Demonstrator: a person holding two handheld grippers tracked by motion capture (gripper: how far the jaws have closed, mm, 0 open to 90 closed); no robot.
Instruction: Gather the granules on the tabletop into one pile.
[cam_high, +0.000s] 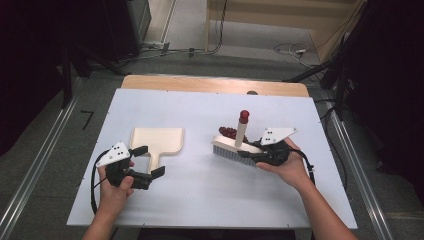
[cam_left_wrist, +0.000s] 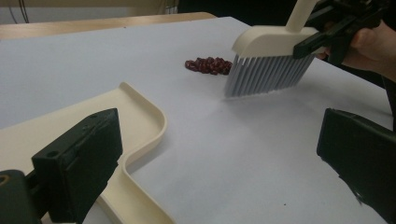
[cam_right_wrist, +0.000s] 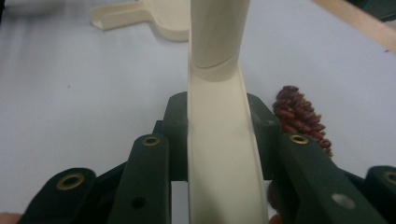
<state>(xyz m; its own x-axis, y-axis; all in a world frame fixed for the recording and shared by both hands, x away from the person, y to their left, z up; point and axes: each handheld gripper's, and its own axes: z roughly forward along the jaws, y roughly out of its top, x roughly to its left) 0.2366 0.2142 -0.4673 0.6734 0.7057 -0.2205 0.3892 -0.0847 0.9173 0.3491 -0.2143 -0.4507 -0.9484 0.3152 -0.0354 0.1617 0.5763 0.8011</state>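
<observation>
1. Beans (cam_high: 229, 132), dark red, small heap: lying on the white table (cam_high: 200, 200) right of centre, just behind the brush (cam_high: 235, 149) and touching or nearly touching its far side
2. Brush, cream back, pale bristles, upright handle with red cap: standing bristles-down, long axis running across the table, slightly slanted; the right gripper (cam_high: 250, 155) is clamping its back, jaws pressing both sides as seen in the right gripper view (cam_right_wrist: 217, 154)
3. Dustpan (cam_high: 156, 141), cream: lying flat left of centre, well apart from the heap, handle pointing toward the person
4. Left gripper (cam_high: 150, 162): hovering at the dustpan handle with jaws standing wide, one each side, not pressing on it; in its own view (cam_left_wrist: 224, 158) the pan lip is lying low at left
5. Key relation: the heap is lying beyond the brush, the pan to the left; the right hand is nearer the beans
6. Room: bare sheet is stretching between brush and pan; table edges are sitting well off
</observation>
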